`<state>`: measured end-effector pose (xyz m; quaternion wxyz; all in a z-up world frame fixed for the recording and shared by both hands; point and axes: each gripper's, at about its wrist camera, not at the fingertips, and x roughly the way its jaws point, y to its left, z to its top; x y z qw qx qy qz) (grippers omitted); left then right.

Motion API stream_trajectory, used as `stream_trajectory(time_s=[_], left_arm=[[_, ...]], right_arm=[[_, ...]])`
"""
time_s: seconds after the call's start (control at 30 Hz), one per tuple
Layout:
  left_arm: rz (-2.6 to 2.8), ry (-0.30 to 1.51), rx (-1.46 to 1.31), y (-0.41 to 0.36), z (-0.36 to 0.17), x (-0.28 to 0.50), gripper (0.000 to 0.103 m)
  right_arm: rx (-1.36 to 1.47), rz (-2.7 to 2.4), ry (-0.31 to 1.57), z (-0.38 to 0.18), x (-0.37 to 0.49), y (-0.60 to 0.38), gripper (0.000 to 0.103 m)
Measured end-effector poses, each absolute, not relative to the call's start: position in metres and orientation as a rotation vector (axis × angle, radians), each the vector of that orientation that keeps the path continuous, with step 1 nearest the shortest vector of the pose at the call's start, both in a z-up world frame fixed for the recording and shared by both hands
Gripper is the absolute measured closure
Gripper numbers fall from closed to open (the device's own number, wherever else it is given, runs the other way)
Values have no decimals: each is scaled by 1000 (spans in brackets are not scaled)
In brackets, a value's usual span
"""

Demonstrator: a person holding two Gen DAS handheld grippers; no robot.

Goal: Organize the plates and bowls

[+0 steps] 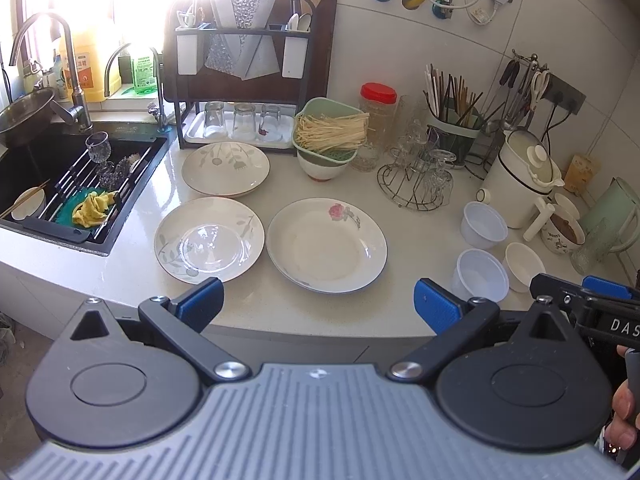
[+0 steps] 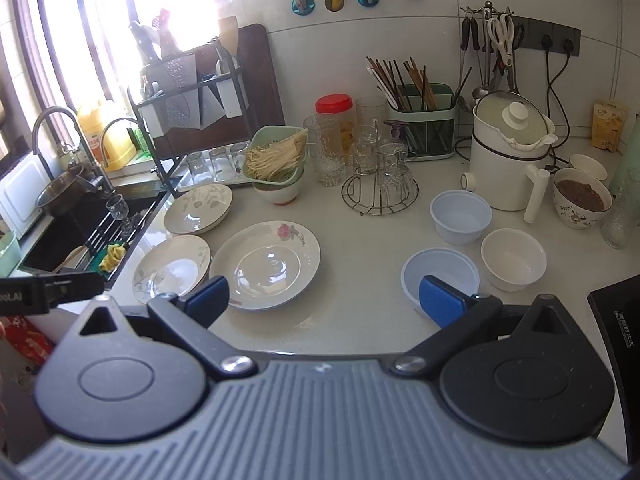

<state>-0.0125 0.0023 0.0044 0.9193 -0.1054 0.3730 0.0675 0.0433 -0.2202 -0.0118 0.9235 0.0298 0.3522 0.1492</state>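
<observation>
Three plates lie on the white counter: a rose plate point(image 1: 326, 246) point(image 2: 266, 264), a grey-leaf plate point(image 1: 210, 240) point(image 2: 172, 268) to its left, and a leaf plate point(image 1: 226, 168) point(image 2: 199, 208) behind. Two pale plastic bowls point(image 1: 483, 225) point(image 1: 479, 280) and a small white bowl point(image 1: 523, 266) sit to the right; in the right wrist view they are the far bowl point(image 2: 461, 216), near bowl point(image 2: 440, 276) and white bowl point(image 2: 514, 258). My left gripper point(image 1: 318, 306) is open and empty, above the counter's front edge before the plates. My right gripper point(image 2: 324, 300) is open and empty, between the rose plate and the near bowl.
A black sink point(image 1: 60, 184) with a rack and yellow cloth lies at the left. A dish rack with glasses point(image 1: 240, 120), a green strainer of noodles point(image 1: 330, 132), a glass stand point(image 1: 420, 180), a white pot point(image 1: 520, 180) and a filled bowl point(image 2: 582, 198) stand behind. A black hob point(image 2: 620, 320) is at the right.
</observation>
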Motion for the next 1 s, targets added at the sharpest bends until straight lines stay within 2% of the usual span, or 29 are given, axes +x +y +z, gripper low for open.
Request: stream_trajectory(time_s=[1.0], left_arm=[[205,792,-183,-1,-14,23,0]], right_arm=[[34,382,684,-27,80,-214,0]])
